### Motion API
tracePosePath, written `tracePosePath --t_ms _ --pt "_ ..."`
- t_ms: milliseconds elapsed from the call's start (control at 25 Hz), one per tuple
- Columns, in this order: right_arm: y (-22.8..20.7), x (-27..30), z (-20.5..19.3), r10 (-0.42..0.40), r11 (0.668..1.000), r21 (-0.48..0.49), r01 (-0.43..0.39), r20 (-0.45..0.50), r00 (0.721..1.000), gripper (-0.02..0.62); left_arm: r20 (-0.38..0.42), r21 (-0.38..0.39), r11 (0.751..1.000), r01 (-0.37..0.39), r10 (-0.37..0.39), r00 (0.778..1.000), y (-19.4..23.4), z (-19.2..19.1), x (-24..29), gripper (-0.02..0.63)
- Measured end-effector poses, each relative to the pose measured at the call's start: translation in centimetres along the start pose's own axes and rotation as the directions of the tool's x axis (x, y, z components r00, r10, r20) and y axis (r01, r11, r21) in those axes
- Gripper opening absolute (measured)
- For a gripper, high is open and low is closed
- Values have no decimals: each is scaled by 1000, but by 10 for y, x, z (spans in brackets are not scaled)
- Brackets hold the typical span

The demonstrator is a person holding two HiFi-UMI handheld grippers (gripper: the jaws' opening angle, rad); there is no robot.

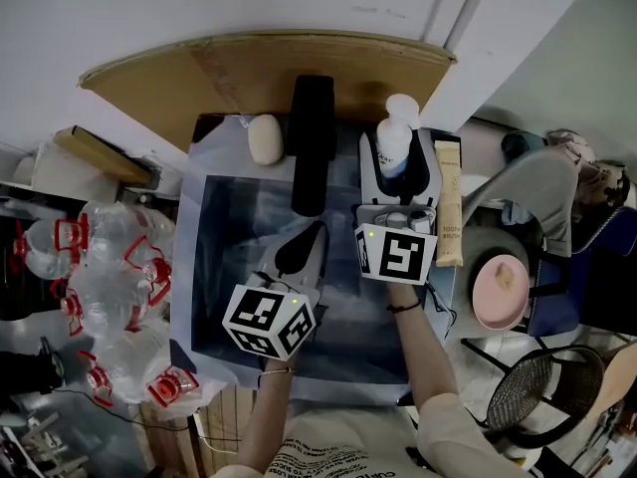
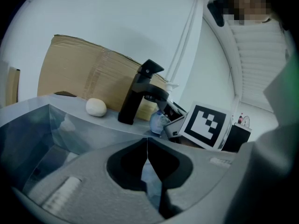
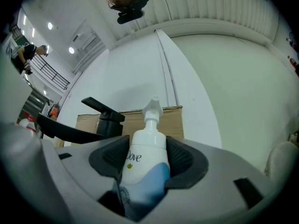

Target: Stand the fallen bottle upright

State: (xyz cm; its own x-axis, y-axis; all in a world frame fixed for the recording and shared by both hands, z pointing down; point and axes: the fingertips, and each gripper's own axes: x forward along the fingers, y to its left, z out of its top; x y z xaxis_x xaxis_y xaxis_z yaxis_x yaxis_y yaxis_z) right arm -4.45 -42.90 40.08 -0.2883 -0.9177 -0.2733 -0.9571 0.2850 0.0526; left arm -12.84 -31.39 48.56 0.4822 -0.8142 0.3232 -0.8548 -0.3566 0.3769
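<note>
Right gripper (image 1: 398, 172) pinching the white pump bottle (image 3: 145, 150) by its body (pump end up), left gripper (image 2: 147, 155) pressed together, empty, above the sink (image 1: 214, 257).

I saw the white, blue-based pump bottle (image 3: 142, 155) standing nearly upright, nozzle up, clamped in my right tool (image 1: 396, 172).

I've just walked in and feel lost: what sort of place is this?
Probably a washbasin corner, perhaps a makeshift one in a workroom. A sink has a black tap and a soap on its rim, a pump bottle is beside the tap, and bare cardboard stands behind.
</note>
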Motion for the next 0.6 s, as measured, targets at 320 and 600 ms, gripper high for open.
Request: tracePosePath --t_ms 320,600 --pt "8 -8 4 29 998 -51 -27 32 999 244 1 -2 1000 3 -3 1000 -2 -1 0 25" --pt "12 -18 6 41 997 -68 -38 45 998 244 7 0 1000 6 -6 1000 -5 -2 -1 25"
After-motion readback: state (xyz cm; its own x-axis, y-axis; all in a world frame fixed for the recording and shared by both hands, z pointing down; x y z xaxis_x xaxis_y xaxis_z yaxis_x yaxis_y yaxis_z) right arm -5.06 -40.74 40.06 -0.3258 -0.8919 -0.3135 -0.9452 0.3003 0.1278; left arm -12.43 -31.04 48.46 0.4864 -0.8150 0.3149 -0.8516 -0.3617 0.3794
